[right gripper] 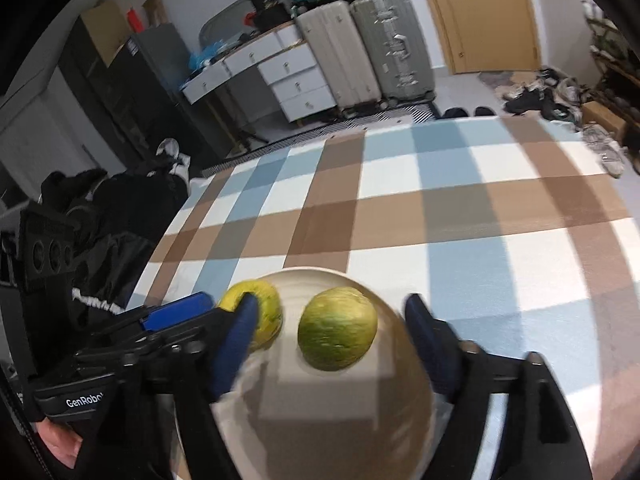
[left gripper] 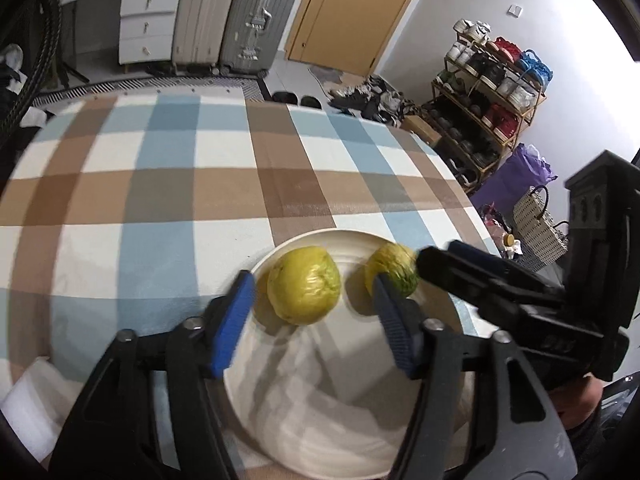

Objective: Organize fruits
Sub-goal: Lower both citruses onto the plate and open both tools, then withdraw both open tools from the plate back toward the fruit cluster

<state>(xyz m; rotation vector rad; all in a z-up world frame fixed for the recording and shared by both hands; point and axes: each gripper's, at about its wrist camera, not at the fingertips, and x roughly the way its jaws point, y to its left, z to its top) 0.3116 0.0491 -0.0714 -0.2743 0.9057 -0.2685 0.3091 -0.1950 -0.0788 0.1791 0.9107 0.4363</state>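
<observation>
Fruits [left gripper: 304, 286] [right gripper: 338, 334] on plate [left gripper: 320, 420] | near rim hidden | left tool [left gripper: 316, 316], right tool [right gripper: 332, 344] both apart, gripping nothing

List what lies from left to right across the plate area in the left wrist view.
Left gripper's left finger → yellow fruit → greener fruit → right gripper, reaching in from the right. Both fruits lie on the white plate, neither pinched.
</observation>
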